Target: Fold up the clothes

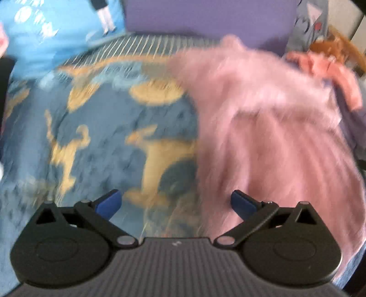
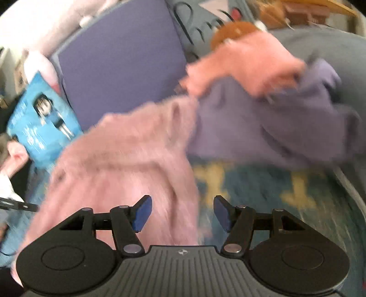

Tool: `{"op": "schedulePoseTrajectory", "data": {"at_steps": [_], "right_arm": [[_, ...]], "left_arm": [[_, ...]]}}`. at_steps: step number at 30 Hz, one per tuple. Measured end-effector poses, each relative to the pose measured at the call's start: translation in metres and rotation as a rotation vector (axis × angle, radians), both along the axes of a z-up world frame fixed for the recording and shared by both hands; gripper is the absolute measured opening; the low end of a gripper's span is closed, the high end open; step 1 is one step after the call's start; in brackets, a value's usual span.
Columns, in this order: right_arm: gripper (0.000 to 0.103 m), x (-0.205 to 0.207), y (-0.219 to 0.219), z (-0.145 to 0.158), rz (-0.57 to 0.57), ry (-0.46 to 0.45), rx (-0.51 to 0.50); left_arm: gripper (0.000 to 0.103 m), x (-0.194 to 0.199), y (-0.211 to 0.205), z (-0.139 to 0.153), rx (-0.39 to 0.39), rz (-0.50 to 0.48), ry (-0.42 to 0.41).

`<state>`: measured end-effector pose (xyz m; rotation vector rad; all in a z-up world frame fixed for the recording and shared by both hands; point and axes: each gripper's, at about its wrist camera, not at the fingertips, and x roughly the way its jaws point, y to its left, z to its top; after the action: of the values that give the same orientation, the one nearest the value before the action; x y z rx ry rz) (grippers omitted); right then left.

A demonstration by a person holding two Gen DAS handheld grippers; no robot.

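A fuzzy pink sweater [image 1: 270, 128] lies spread on a blue and yellow patterned blanket [image 1: 96, 128]; it also shows in the right wrist view [image 2: 123, 160]. My left gripper [image 1: 175, 203] is open and empty, hovering above the sweater's left edge. My right gripper [image 2: 182, 213] is open and empty above the sweater's right edge. A purple garment [image 2: 270, 123] and a salmon pink garment [image 2: 247, 64] lie in a heap behind it. Both views are motion blurred.
A light blue printed cushion [image 1: 52, 32] sits at the back left, seen also in the right wrist view [image 2: 43, 123]. A purple headboard panel [image 1: 205, 20] stands behind the bed. A brown wicker object [image 1: 336, 45] is at the far right. The patterned blanket [image 2: 274, 194] extends right.
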<state>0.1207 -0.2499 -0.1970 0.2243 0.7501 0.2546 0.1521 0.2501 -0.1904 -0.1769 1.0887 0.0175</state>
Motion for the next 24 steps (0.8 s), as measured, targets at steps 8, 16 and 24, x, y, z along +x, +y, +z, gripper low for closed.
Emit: {"op": "schedulePoseTrajectory", "data": {"at_steps": [8, 16, 24], "right_arm": [[0.056, 0.034, 0.049, -0.009, 0.054, -0.097, -0.224], [0.029, 0.078, 0.078, -0.022, 0.0, -0.096, -0.361], [0.015, 0.073, 0.043, -0.036, -0.089, -0.084, -0.388]], "left_arm": [[0.103, 0.031, -0.036, 0.023, 0.111, -0.116, -0.123], [0.103, 0.085, -0.077, -0.006, 0.317, -0.125, -0.153], [0.103, 0.075, -0.026, -0.034, 0.087, 0.108, -0.168]]}}
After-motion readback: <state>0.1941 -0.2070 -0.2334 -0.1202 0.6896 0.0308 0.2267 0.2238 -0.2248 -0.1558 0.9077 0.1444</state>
